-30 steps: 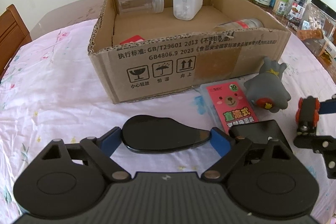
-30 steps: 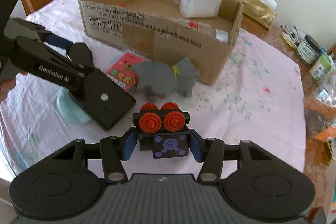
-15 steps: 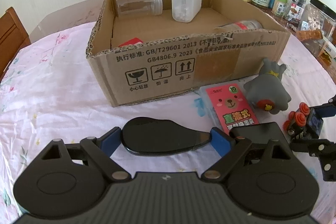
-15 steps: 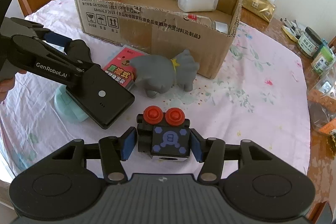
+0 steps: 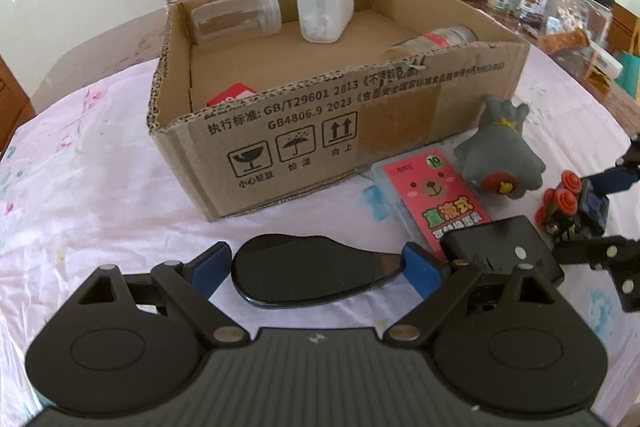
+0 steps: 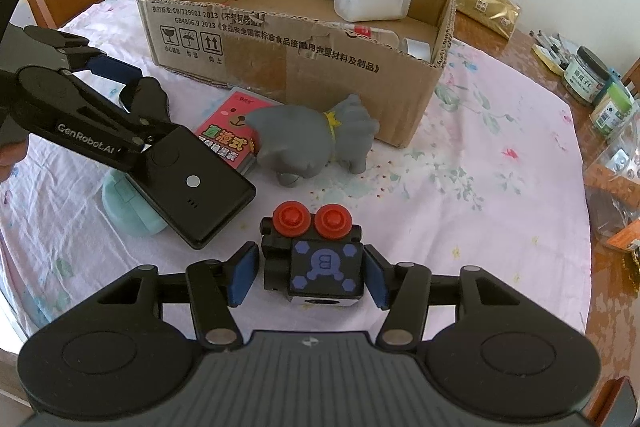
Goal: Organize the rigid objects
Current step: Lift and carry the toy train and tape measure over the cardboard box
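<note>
Left gripper [image 5: 316,267] grasps the black case [image 5: 316,273], long axis crosswise; right gripper [image 6: 308,273] straddles the toy [image 6: 316,251], fingers parted, its 2 red knobs pointing toward the box [image 6: 288,63].

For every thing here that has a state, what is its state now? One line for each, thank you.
Cardboard box: open on top, partly filled.
Clear jar: lying on its side in the box.
White bottle: lying in the box.
Black oval: between the left gripper fingers.
Toy block: between the right gripper fingers; contact unclear.
Grey toy: on the cloth, outside the box.
</note>
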A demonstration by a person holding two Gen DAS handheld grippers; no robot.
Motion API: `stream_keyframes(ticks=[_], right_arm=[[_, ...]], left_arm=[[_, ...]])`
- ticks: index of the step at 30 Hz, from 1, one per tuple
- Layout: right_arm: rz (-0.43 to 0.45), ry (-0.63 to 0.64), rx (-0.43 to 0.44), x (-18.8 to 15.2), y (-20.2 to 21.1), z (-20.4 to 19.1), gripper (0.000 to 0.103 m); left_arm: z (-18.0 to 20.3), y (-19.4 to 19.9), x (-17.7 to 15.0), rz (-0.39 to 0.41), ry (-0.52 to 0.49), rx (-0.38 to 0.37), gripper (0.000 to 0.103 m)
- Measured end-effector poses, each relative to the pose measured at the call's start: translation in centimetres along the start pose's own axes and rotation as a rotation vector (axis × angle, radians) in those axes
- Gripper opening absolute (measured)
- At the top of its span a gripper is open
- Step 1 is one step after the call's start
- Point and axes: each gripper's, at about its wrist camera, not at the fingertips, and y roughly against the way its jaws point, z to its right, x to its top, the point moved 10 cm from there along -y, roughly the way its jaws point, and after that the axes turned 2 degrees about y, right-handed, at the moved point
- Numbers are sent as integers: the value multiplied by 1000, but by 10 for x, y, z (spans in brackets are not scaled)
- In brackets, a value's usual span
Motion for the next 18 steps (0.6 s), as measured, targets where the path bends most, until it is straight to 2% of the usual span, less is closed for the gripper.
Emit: stream_keyframes(ticks=[8,14,16,18], right_arm=[[-2,-19,-12,0,-1,0,64],[-9,-22,-22,2,-1,-2,63],[-10,-20,-24,2,-1,-2,58],[-17,-17,-22,3,-1,-1,57]], left_arm=[[-1,0,-4,-15,0,-55,92],[-2,1,-4,-29,6,-49,90],[-3,1,-4,-39,8,-47,89],[-4,1,-2,-52,2,-35,89]])
